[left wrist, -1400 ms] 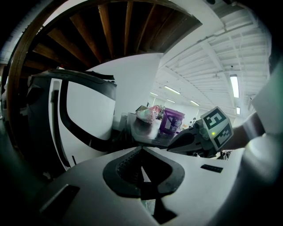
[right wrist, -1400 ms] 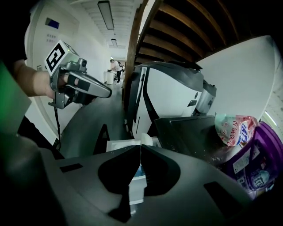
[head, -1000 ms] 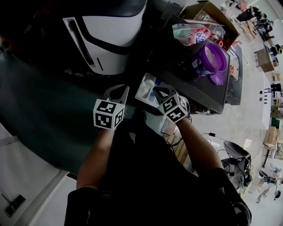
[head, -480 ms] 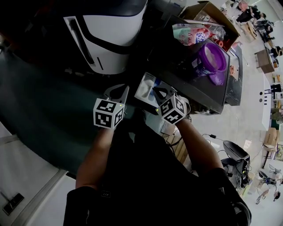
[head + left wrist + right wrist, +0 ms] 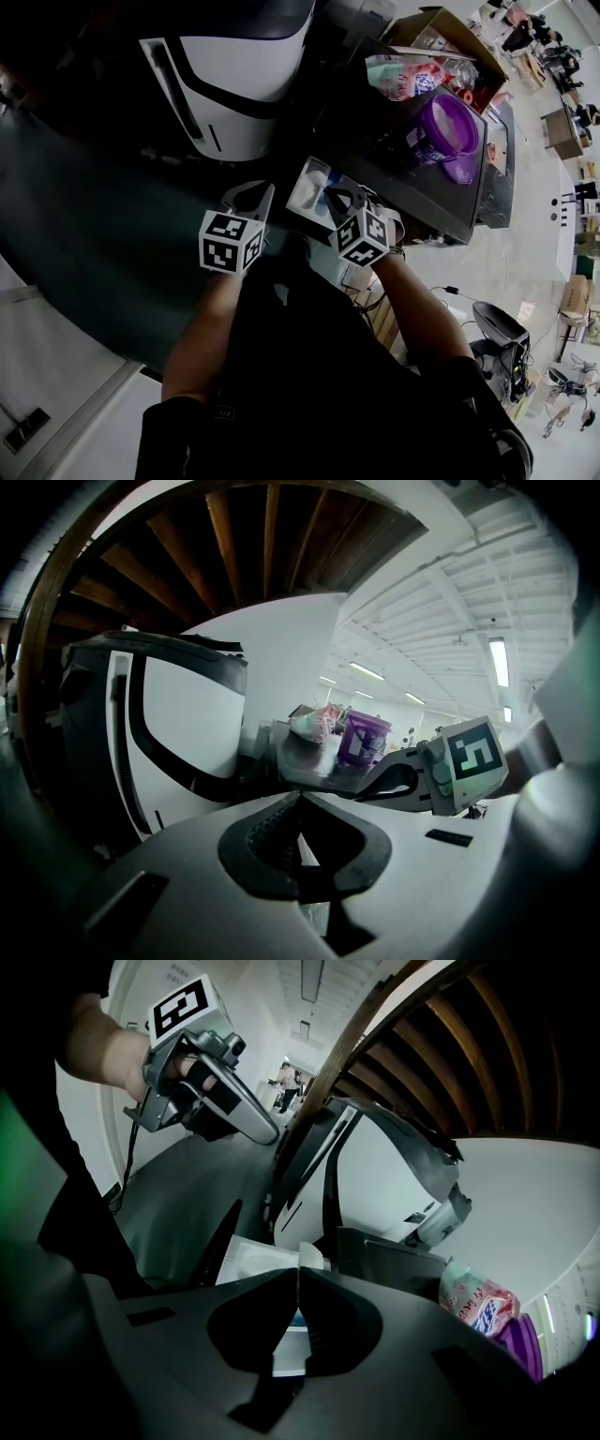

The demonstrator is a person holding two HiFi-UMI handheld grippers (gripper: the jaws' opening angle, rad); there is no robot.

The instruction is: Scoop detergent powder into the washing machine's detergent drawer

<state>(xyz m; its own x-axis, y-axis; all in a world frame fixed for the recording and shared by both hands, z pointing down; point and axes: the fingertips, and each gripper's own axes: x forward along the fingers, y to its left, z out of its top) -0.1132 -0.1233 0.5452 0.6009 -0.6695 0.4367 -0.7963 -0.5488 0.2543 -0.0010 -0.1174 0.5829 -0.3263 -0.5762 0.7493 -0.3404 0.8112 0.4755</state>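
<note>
Right gripper [image 5: 298, 1277] low centre, dark jaws pressed together at tips, nothing between. Just beyond tips: white rectangular plastic detergent drawer [image 5: 251, 1262], in front of white-and-black washing machine [image 5: 384, 1180]. Upper left: left gripper [image 5: 269, 1134] held up, marker cube on top, forearm [image 5: 98, 1044] behind. Near right: pink printed detergent bag [image 5: 476, 1303], purple plastic tub [image 5: 525, 1346] beside it. Brown wooden beams [image 5: 450, 1044] overhead.

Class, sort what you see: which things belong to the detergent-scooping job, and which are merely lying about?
Job: white washing machine; its open white plastic detergent drawer; round purple plastic tub, probably the powder.
Lying about: pink-and-white plastic packet; brown cardboard box; black office chair.
</note>
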